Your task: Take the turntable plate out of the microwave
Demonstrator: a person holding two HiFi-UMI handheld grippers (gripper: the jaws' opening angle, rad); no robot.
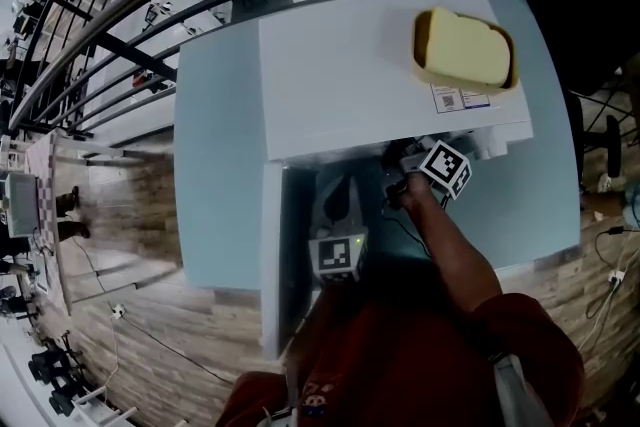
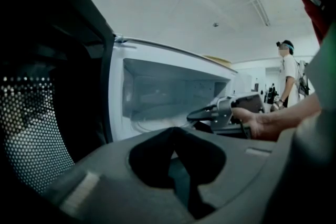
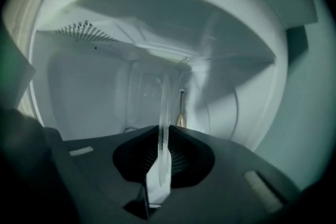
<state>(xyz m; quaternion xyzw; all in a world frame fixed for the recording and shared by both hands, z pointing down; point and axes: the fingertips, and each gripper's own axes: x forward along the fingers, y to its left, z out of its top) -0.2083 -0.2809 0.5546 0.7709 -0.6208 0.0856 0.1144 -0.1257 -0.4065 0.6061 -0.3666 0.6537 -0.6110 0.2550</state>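
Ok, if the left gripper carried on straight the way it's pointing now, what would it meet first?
The left gripper would most likely meet the open front of the white microwave, near its lower sill, left of the right gripper reaching inside; depth is hard to judge.

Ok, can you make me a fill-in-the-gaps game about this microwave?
1. The door of the microwave is ____.
2. The right gripper is shut on the rim of the turntable plate and reaches ____ the microwave.
3. The left gripper is shut and holds ____.
4. A yellow block lies on ____ of the microwave.
Missing words: open; inside; nothing; top.
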